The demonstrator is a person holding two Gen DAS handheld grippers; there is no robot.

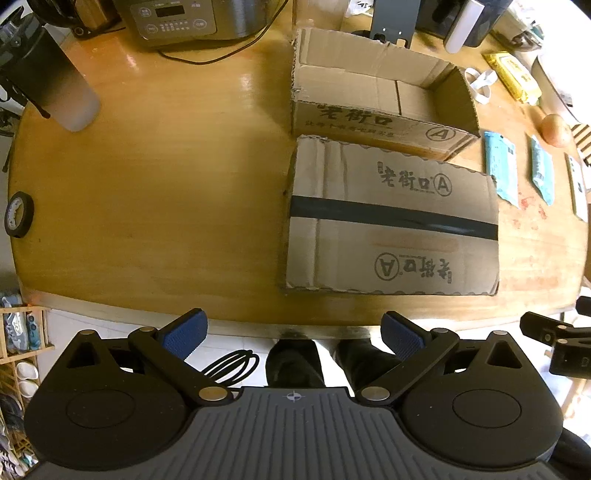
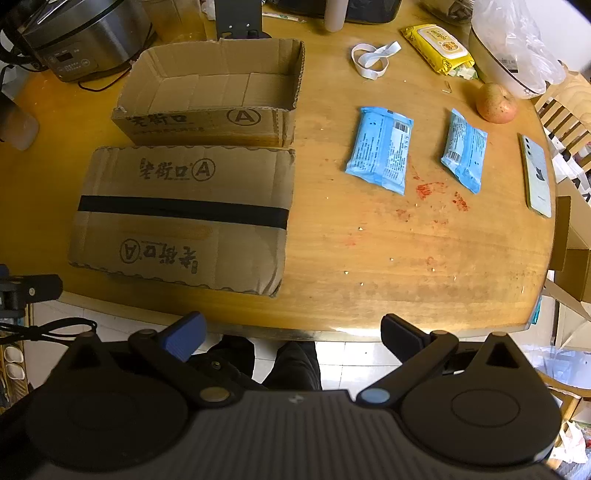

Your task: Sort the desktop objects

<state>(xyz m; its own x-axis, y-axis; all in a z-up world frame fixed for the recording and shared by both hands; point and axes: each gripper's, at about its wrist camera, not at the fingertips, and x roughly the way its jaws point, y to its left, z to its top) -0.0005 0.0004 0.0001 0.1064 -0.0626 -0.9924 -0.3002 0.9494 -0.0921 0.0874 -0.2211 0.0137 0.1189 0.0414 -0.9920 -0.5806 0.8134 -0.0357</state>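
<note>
An open cardboard box [image 2: 210, 92] stands at the back of the wooden table, also in the left wrist view [image 1: 380, 96]. A flat cardboard lid [image 2: 181, 214] with a black tape strip lies in front of it, also in the left wrist view [image 1: 391, 218]. Two blue packets [image 2: 380, 149] [image 2: 464, 149] lie right of the boxes. A white phone [image 2: 537, 175] and an apple [image 2: 496, 102] lie further right. My left gripper [image 1: 293, 334] and right gripper [image 2: 291, 334] are open and empty, held off the table's front edge.
A rice cooker [image 1: 181, 20], a frosted bottle [image 1: 55, 77] and a roll of black tape [image 1: 18, 214] stand at the left. A yellow wipes pack [image 2: 439, 46], a white band [image 2: 373, 57] and a white bowl with plastic [image 2: 513, 48] lie at the back right.
</note>
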